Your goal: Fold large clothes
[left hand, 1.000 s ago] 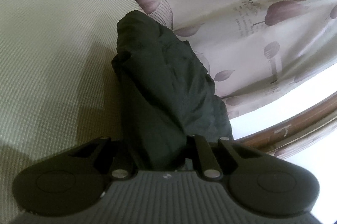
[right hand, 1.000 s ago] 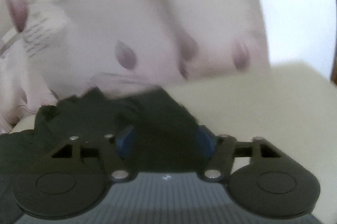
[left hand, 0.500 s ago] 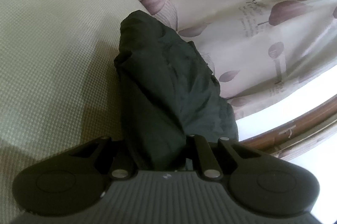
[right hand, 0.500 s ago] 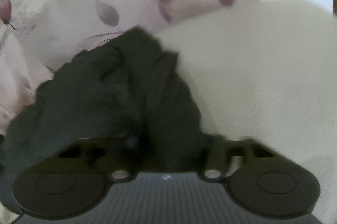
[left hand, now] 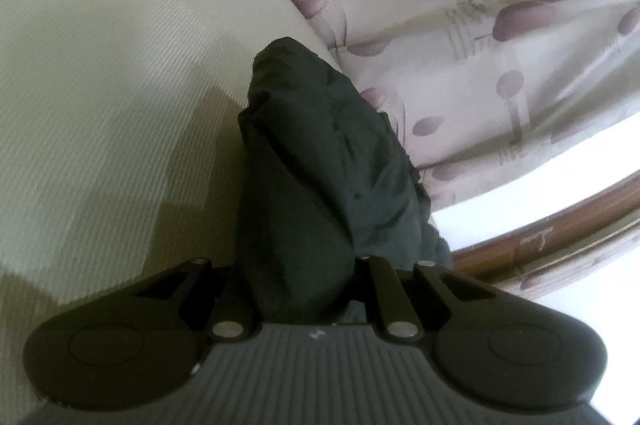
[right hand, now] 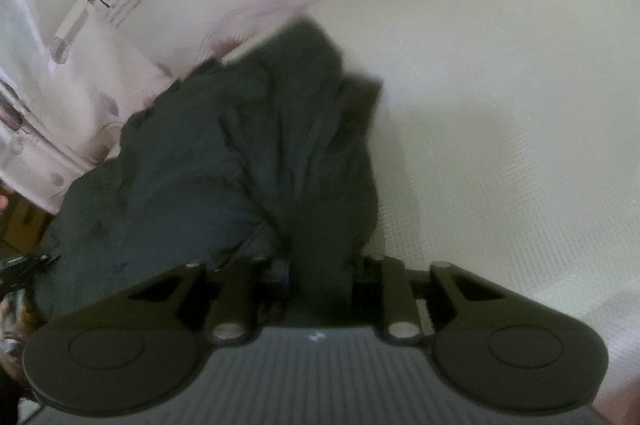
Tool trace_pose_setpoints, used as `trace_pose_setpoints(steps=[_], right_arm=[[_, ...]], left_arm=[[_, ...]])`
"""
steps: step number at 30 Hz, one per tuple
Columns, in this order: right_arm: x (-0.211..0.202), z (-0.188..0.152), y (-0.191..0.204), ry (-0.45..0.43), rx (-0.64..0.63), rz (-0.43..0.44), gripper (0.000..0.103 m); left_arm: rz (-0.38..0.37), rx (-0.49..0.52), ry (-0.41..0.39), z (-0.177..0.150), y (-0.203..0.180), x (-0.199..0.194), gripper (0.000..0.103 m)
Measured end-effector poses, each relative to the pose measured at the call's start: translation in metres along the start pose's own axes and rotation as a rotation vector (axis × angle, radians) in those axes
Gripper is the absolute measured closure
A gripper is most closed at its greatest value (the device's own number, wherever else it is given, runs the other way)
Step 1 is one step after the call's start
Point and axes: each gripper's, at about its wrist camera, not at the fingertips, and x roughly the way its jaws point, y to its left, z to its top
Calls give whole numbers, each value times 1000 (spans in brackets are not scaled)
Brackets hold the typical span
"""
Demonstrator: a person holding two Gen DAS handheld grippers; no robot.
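Left gripper (left hand: 304, 289) is clenching a bunched fold of the dark, crumpled fabric garment (left hand: 320, 161), jaws nearly together with cloth packed between them. The garment is stretching away from that gripper in a rumpled ridge, lying on the pale greenish textured woven bed surface (left hand: 104, 73), its far end reaching the edge of the white quilt printed with mauve leaves (left hand: 460, 37). Beyond the quilt a brown wooden curved rail (left hand: 552, 229) is running along the right edge of the left wrist view. Right gripper (right hand: 320, 281) is closing its jaws on another bunch of the same dark garment (right hand: 248, 153); cloth is filling the gap between them, though this view is blurred, so it only looks as if the pads are already pressing. In the right wrist view the garment is spreading up and to the left from the gripper, partly on the pale surface (right hand: 520, 113) and partly against the leaf-print quilt (right hand: 132, 5). The garment is still bunched, not flat.
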Motion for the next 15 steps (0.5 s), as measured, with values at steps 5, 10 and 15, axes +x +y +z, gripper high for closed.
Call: trace_pose_setpoints(steps=[5, 10, 15], right_arm=[[-48, 18, 81, -300, -275, -32, 76], [-15, 4, 189, -290, -557, 170, 76], [72, 0, 232, -138, -601, 272, 78]], left_arm=[[0, 15, -14, -4, -14, -3, 88], [14, 71, -27, -8, -43, -11, 88], [30, 62, -16, -13, -69, -17, 88]])
